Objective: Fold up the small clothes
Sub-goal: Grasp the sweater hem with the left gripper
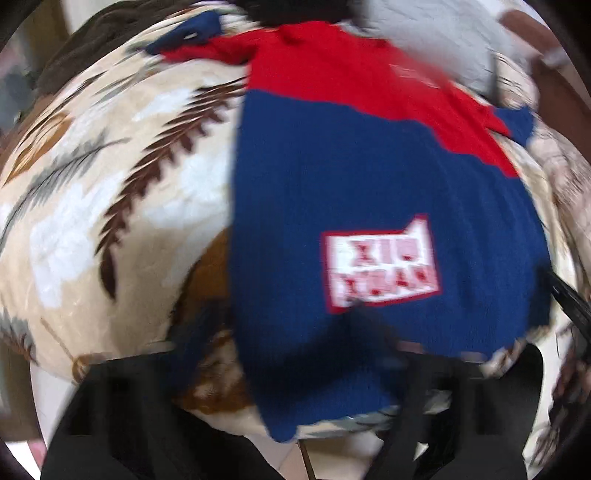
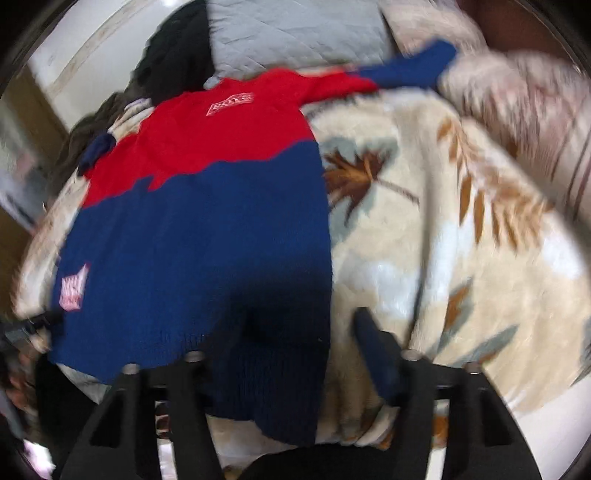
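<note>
A small red and navy knit sweater (image 1: 369,192) lies flat on a cream leaf-print blanket (image 1: 110,206), sleeves spread at the far end. It has a white patch (image 1: 380,269) near its hem. It also shows in the right wrist view (image 2: 207,221). My left gripper (image 1: 288,373) is open at the sweater's hem, its near left corner between the fingers. My right gripper (image 2: 295,350) is open at the hem's near right corner, the left finger (image 2: 192,369) over the navy knit. Both views are motion-blurred.
A grey quilted pillow (image 2: 295,33) and dark clothing (image 2: 173,62) lie beyond the sweater's collar. The blanket (image 2: 461,240) spreads wide to the right. A pale wall (image 2: 74,44) stands at the far left. A brown item (image 1: 565,92) is at the far right.
</note>
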Available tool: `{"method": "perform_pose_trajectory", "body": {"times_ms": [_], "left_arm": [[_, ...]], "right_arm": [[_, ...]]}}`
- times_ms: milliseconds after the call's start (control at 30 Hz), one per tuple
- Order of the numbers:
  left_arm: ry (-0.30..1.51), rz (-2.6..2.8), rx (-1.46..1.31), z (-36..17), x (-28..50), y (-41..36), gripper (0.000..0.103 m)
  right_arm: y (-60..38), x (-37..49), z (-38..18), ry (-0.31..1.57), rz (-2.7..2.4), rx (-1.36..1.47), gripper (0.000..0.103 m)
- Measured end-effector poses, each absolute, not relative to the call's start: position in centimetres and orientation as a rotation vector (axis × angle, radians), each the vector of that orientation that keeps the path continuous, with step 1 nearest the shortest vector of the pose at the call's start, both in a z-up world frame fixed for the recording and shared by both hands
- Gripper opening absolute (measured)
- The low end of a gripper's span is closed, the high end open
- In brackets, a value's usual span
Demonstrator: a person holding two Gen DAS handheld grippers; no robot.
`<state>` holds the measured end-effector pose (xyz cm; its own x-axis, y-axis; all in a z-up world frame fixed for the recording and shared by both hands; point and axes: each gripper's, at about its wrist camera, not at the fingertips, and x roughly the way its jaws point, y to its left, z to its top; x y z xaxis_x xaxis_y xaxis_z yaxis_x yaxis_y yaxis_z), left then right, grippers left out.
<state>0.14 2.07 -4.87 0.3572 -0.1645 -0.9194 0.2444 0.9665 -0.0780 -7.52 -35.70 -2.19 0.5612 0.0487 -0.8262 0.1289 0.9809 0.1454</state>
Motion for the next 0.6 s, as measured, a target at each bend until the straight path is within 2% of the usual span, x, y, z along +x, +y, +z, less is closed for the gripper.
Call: {"method": "perform_pose_trajectory", "body": {"times_ms": [33,67,267,433,533,567,600], "left_arm": [[1.173,-0.281,0.096,-4.2,0.0,1.8,0.013],[1.166,-0.277,0.108,-3.7,0.0,1.8,0.006],[1.187,-0.326,-0.026,-1.4,-0.4,4.3,0.006],[1.265,-0.285,0.013,-4.3,0.3,3.6,0.007],[1.257,-0.324,0.029,-3.0,-0.1,3.7,0.008],[1.242,-0.345,0.023,-2.1,-0.2,3.9,0.008],[1.227,-0.359,0.016,-1.6,0.1,4.0,0.008]], "right_arm": [[-35.2,-7.6,-1.9,0.969,-0.001,0.191,0.008],[-34.7,-7.9,-1.4,0.958,0.021,0.172,0.007],[-36.3,-11.3,2.8,0.819,0.075,0.242,0.006],[-37.3,-10.5,-1.4,0.954,0.017,0.272,0.006],[-37.4,-10.1,-2.3,0.976,0.009,0.282,0.007],[-37.6,-10.0,-1.9,0.98,0.014,0.299,0.013],[-37.8,-9.7,-1.6,0.977,0.012,0.308,0.014]]}}
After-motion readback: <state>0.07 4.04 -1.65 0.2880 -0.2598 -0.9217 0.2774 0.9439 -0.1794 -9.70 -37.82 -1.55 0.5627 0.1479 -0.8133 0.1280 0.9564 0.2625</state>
